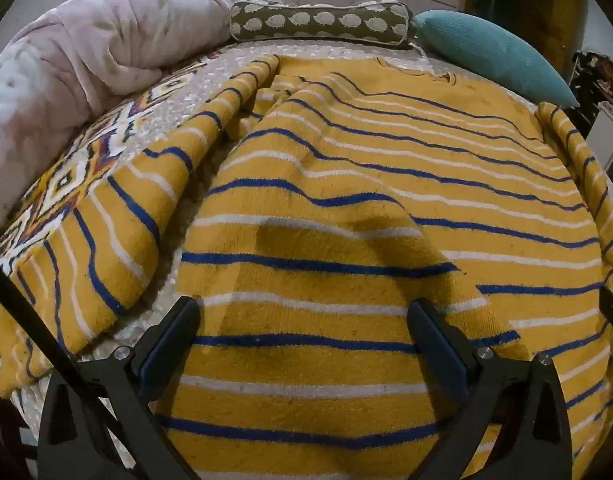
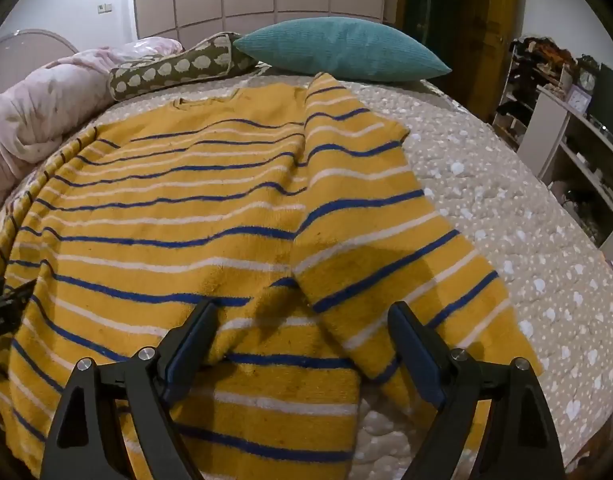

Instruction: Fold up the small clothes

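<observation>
A yellow sweater point(image 1: 378, 184) with blue and white stripes lies spread flat on the bed, collar at the far end. It also shows in the right wrist view point(image 2: 178, 208). Its left sleeve point(image 1: 118, 216) lies out to the left, its right sleeve point(image 2: 378, 240) lies along the right side. My left gripper point(image 1: 306, 312) is open and empty, just above the sweater's lower body. My right gripper point(image 2: 302, 316) is open and empty, above the lower body near the right sleeve's cuff. The left gripper's edge shows at the right wrist view's left side point(image 2: 2, 304).
The bed has a beige dotted cover point(image 2: 506, 216). A pink blanket point(image 1: 74, 60) is bunched at the left. A green patterned bolster point(image 1: 318, 22) and a teal pillow point(image 2: 342, 50) lie at the far end. Shelves point(image 2: 578, 128) stand to the right.
</observation>
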The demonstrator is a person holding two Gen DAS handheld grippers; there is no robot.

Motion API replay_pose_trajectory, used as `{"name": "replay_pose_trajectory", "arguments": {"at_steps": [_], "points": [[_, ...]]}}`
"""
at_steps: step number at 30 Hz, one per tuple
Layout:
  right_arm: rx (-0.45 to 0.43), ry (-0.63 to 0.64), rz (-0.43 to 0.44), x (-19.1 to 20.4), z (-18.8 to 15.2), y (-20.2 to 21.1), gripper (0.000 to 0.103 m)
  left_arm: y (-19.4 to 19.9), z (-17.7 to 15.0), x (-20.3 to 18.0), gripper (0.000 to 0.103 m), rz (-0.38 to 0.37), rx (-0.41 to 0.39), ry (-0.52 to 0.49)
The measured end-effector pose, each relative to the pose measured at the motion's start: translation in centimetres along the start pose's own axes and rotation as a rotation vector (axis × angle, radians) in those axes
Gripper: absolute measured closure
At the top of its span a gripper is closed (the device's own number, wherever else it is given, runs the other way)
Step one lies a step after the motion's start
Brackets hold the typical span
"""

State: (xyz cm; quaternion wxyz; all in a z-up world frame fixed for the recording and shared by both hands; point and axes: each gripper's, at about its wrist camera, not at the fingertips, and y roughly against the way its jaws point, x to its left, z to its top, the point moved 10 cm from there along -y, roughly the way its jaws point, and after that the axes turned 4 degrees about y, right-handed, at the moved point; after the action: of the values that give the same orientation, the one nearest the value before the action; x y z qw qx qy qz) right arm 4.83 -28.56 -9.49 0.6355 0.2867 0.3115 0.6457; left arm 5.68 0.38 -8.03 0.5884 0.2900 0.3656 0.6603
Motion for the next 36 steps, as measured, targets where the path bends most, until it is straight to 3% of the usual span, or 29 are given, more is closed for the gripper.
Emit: {"name": "replay_pose_trajectory", "arguments": {"at_steps": [4,11,31,36], "points": [[-0.03,-0.018,0.012,-0.6,0.2,-0.4,0.008,0.0,0.1,0.7,0.0,0.039,-0.029,-0.045],[-0.071,-0.028,-0.009,-0.1,-0.2,-1.0,0.004,0.1,-0.3,0.0,0.0,0.025,-0.081,-0.013],[-0.086,-0.031,-0.022,0.0,-0.4,-0.7,0.004,1.0,-0.4,-0.2,0.0,0.038,-0.129,-0.03],[-0.087,-0.03,-0.023,0.0,-0.4,-0.7,0.004,0.7,-0.4,-0.2,0.0,0.042,-0.111,-0.029]]}}
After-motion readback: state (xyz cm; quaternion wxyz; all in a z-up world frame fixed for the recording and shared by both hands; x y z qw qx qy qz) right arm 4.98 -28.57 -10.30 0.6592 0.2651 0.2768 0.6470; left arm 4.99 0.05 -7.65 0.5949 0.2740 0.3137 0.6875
